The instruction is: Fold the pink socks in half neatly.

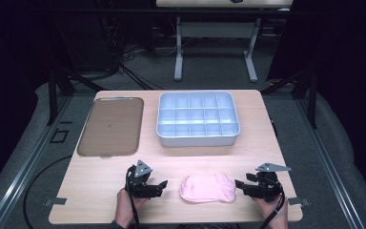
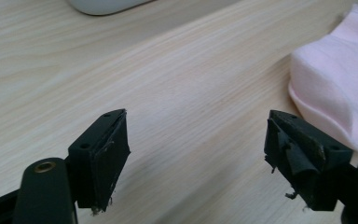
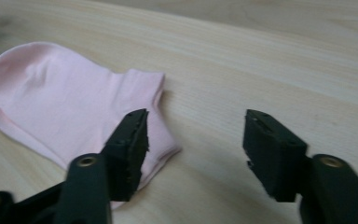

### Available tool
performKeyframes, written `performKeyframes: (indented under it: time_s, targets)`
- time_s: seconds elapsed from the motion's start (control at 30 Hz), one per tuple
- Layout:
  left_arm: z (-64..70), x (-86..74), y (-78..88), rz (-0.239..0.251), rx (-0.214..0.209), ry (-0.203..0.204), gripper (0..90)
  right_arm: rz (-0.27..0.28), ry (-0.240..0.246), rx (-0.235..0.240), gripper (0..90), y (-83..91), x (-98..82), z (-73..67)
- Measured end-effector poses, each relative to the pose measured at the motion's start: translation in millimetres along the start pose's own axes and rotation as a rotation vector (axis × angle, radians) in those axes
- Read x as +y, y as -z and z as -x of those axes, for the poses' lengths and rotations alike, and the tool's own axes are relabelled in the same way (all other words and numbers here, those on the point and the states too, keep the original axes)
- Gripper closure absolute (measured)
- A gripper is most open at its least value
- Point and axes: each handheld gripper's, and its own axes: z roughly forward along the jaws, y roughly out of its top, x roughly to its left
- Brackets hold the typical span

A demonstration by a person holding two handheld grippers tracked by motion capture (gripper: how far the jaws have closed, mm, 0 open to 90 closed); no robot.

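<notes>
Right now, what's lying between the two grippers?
A pink sock lies flat on the table between the left gripper and the right gripper, clearest in the high view.

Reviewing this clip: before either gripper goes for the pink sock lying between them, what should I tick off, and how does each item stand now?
1. Left gripper open: ok, jaws wide apart over bare wood.
2. Right gripper open: ok, jaws spread, one above the sock's edge.
3. Pink fabric sock free: ok, lying flat on the light wooden table, nothing gripping it.
4. Both grippers flank the sock: ok, one at each end in the high view.
5. White plastic divided tray ready to receive: ok, its visible compartments look empty.
6. Brown flat tray empty: cannot tell, a small mark on it is too faint to identify.
</notes>
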Motion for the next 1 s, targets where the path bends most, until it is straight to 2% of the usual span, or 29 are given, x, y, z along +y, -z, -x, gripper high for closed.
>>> performKeyframes:
  time_s: [0.03,0.17,0.27,0.4,0.63,0.77,1.0]
  targets:
    - [3.8,1.5,-3.3,-0.007,-0.012,-0.01,23.4,-0.026,0.0,0.006,46.6,-2.1,-0.4,-4.9]
    - [14.4,6.7,-7.9,0.0,-0.054,-0.026,26.5,-0.053,0.003,0.01,52.6,-8.1,-2.2,-12.7]
    - [17.7,9.0,-10.1,-0.003,-0.067,-0.044,28.8,-0.054,-0.008,0.012,55.1,-12.8,-2.8,-15.6]
    - [28.9,12.2,-15.4,-0.01,-0.108,-0.062,30.8,-0.07,-0.008,0.002,56.8,-16.4,-1.8,-18.4]
    - [34.9,12.4,-20.6,-0.027,-0.16,-0.073,36.8,-0.083,0.001,-0.014,59.4,-18.2,-2.3,-20.7]
    - [38.0,14.4,-19.6,-0.02,-0.187,-0.079,37.1,-0.088,0.003,-0.025,60.0,-19.7,-3.1,-21.3]
    - [42.7,13.8,-22.9,-0.045,-0.2,-0.085,37.8,-0.088,0.018,-0.032,61.8,-20.2,-3.5,-23.2]
